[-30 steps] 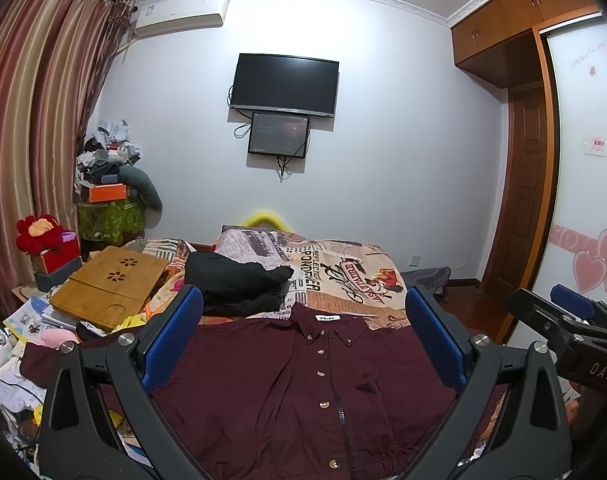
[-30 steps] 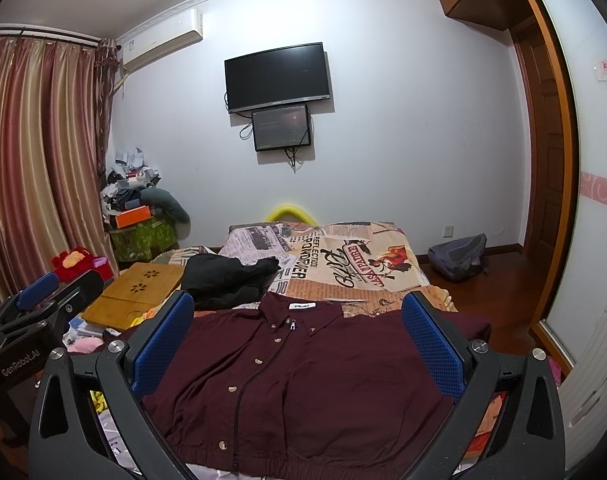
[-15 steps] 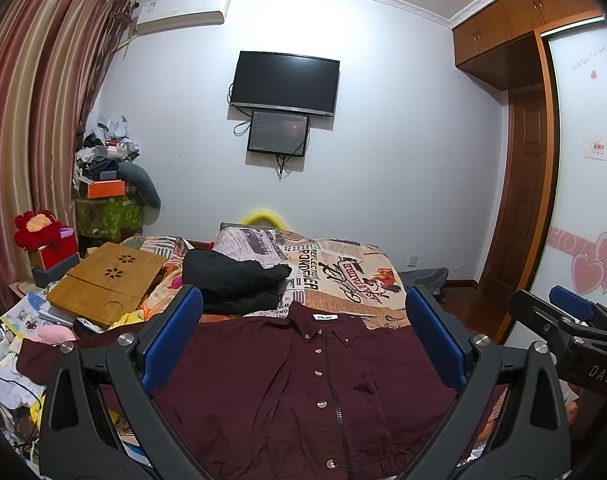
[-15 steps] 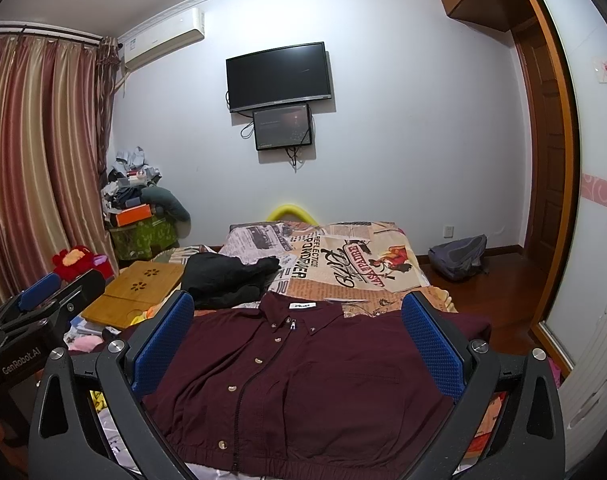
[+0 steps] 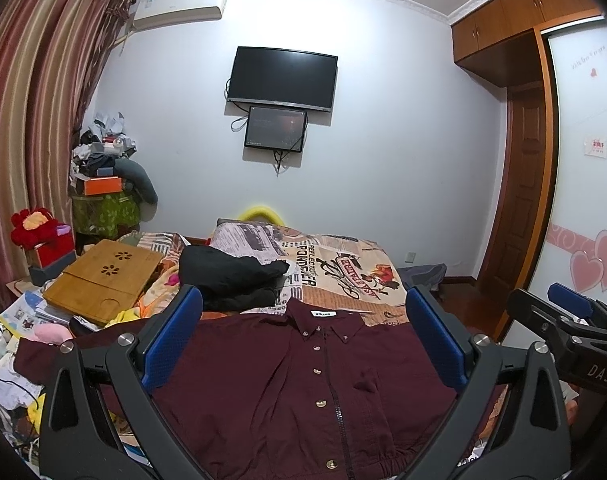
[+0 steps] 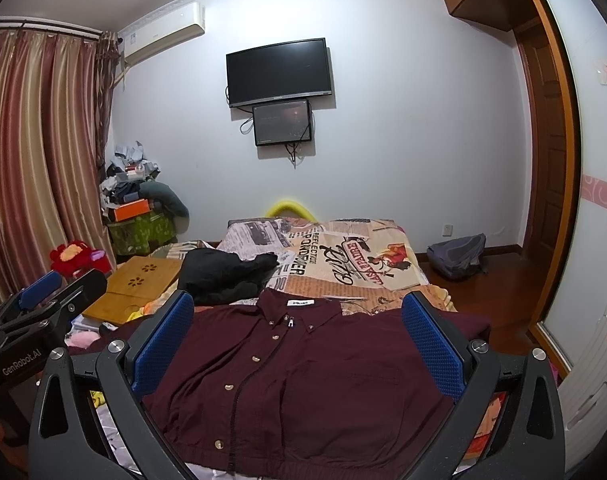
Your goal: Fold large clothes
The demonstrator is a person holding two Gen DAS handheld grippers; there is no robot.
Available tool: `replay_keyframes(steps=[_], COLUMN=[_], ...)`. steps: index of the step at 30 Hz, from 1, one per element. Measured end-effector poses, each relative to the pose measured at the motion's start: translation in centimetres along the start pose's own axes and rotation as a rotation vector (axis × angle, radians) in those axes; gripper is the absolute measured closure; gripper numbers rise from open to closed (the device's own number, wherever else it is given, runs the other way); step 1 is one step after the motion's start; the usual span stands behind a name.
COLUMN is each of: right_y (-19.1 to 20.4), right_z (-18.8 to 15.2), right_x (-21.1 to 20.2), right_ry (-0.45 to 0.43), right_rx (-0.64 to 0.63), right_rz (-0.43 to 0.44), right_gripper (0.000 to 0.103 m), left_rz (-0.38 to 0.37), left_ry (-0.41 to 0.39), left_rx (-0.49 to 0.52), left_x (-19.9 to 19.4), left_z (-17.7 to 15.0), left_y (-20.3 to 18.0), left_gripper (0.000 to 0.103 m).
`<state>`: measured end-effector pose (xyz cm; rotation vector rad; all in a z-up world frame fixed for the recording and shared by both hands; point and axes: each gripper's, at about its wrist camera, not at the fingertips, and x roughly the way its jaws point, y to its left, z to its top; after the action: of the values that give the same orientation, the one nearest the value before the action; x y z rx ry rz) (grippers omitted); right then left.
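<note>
A large maroon button-front shirt (image 5: 295,392) (image 6: 315,380) lies spread flat, front up, on the near part of the bed, collar toward the far wall and both sleeves out to the sides. My left gripper (image 5: 303,320) hovers above the shirt's hem, jaws wide open and empty. My right gripper (image 6: 299,316) hovers likewise, open and empty. Each gripper shows at the edge of the other's view: the right gripper (image 5: 571,332) at the right, the left gripper (image 6: 35,312) at the left.
A black garment pile (image 5: 231,276) sits behind the shirt on the printed bedspread (image 5: 343,276). A wooden lap tray (image 5: 103,280), papers and toys clutter the left side. A backpack (image 6: 457,254) lies on the floor at the right, near the wardrobe door.
Both views have shifted only slightly; the shirt and both open grippers stay as they were.
</note>
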<state>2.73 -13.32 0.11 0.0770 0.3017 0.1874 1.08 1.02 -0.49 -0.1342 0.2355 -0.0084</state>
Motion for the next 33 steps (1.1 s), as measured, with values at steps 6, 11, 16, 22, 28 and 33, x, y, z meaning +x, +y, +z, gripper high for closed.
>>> replay_keyframes(steps=[6, 11, 16, 22, 28, 33], right_y=[-0.3, -0.4, -0.7, -0.9, -1.4, -1.8], right_z=[0.0, 0.0, 0.0, 0.0, -0.6, -1.3], right_x=[0.7, 1.7, 3.6, 6.5, 10.5, 13.3], right_ry=[0.017, 0.041, 0.077, 0.127, 0.210, 0.280], right_rx=[0.002, 0.003, 0.002, -0.007, -0.011, -0.005], right_rz=[-0.009, -0.017, -0.032, -0.057, -0.069, -0.078], right_gripper=[0.000, 0.000, 0.000, 0.000, 0.000, 0.000], left_rz=[-0.007, 0.013, 0.052, 0.175, 0.360, 0.507], left_ry=[0.019, 0.034, 0.059, 0.082, 0.120, 0.201], left_rx=[-0.007, -0.017, -0.033, -0.116, -0.210, -0.298], left_x=[0.9, 2.2, 4.0, 6.6, 9.2, 10.9], left_z=[-0.1, -0.2, -0.1, -0.1, -0.9, -2.7], left_y=[0.5, 1.3, 3.4, 8.1, 16.4, 24.6], left_gripper=[0.001, 0.001, 0.001, 0.001, 0.001, 0.001])
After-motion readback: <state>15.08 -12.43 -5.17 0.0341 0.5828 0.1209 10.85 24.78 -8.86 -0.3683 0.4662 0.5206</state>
